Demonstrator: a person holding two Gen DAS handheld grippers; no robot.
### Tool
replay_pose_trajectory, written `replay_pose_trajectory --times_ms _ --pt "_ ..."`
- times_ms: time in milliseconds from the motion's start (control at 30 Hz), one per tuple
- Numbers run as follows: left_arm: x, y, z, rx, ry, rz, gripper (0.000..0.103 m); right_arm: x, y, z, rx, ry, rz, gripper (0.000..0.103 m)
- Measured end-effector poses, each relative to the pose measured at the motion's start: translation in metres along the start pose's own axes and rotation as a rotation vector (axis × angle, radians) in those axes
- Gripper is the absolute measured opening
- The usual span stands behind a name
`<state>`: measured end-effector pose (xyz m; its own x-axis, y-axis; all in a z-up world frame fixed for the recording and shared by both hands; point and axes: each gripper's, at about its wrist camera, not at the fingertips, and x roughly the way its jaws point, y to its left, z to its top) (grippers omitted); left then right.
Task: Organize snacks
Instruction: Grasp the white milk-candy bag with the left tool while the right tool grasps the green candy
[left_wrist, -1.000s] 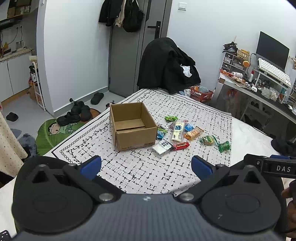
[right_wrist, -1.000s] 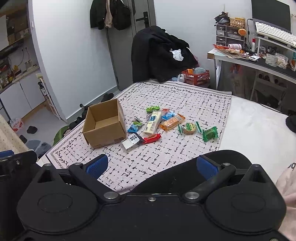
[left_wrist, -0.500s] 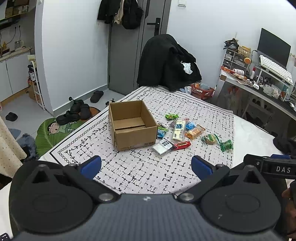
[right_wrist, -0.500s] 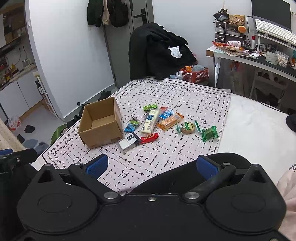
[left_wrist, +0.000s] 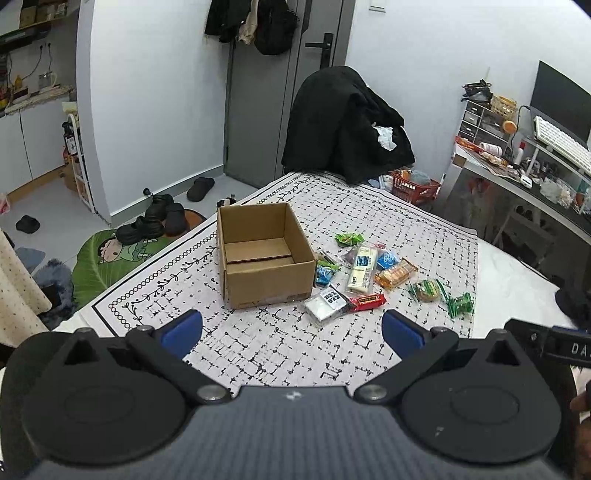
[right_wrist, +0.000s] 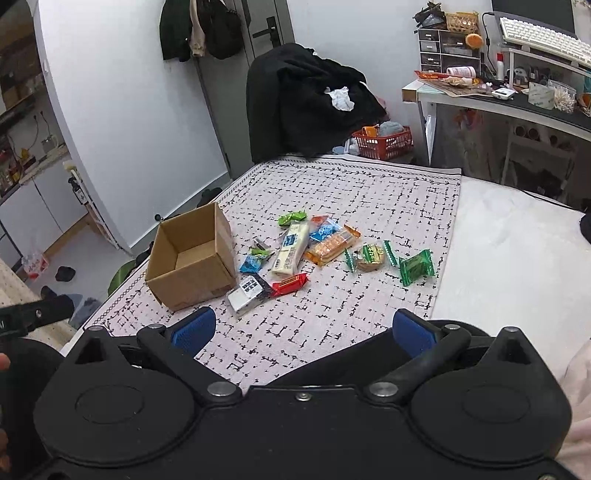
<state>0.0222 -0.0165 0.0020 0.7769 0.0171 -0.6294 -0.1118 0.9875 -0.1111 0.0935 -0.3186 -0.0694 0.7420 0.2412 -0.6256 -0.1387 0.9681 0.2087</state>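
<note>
Left tool (left_wrist: 291, 326) spread wide, holding nothing. Box (left_wrist: 260, 254) sits open-topped on cloth (left_wrist: 388, 206) — ready to receive. Snacks (right_wrist: 325, 247) scattered just right of it. Right tool (right_wrist: 301, 326) also gaping, empty, well back — likely lining up first pick.

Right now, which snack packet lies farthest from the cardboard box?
The dark green packet, alone near the cloth's edge. It lies beyond the round green-wrapped biscuit, while the rest cluster closer to the cardboard box.
</note>
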Motion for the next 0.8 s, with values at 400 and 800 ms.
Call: replay_pose_trajectory --times_ms 400,800 --pt "0.045 -0.028 0.003 -0.006 0.052 -0.005 0.103 0.025 -0.035 0.007 0.047 0.033 -0.019 0.103" --pt "0.087 -0.047 0.010 -0.050 0.065 0.011 0.101 0.059 -0.072 0.019 0.137 0.063 -0.058 0.103"
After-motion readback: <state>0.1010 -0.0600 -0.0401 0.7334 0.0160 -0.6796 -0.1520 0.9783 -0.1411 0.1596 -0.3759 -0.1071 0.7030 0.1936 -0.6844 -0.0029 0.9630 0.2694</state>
